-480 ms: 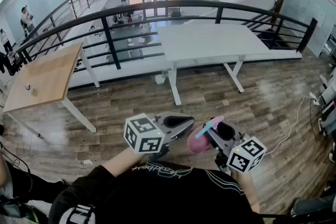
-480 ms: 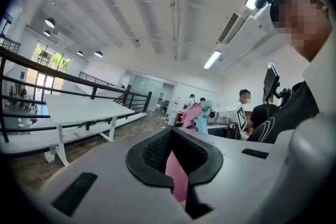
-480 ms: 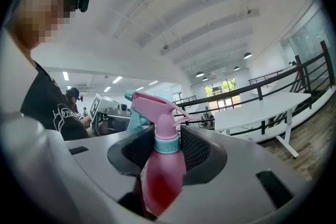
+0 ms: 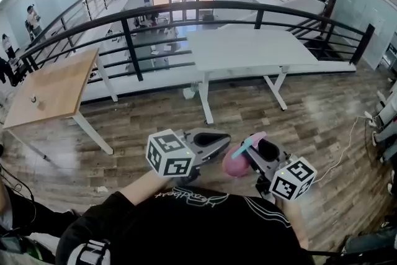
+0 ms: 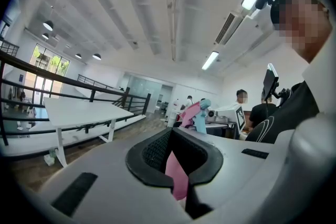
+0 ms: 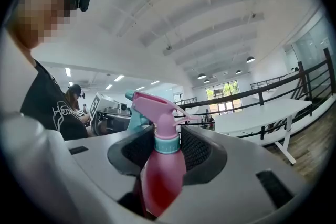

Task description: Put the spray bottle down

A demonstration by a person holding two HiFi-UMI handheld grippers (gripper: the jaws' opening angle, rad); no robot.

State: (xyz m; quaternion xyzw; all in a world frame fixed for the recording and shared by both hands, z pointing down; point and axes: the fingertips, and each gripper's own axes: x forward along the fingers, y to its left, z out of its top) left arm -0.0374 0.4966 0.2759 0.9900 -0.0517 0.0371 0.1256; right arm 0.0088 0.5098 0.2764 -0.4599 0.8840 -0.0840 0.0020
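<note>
A pink spray bottle [image 4: 234,166] with a teal collar and nozzle stands upright between the jaws of my right gripper [image 4: 244,157], which is shut on its body. In the right gripper view the bottle [image 6: 163,165] fills the gap between the pads. My left gripper [image 4: 224,146] is held level just left of the bottle and points at it. Its jaws stand a little apart with nothing gripped. In the left gripper view the bottle's trigger head [image 5: 191,113] shows beyond the jaws, and a pink strip shows through their gap. Both grippers are close to the person's chest.
A white table [image 4: 248,49] stands ahead and a wooden table [image 4: 56,87] at the left. A black railing [image 4: 130,40] runs behind both. Wood floor lies below the grippers, with a cable [image 4: 347,146] on it at the right. People sit at desks behind.
</note>
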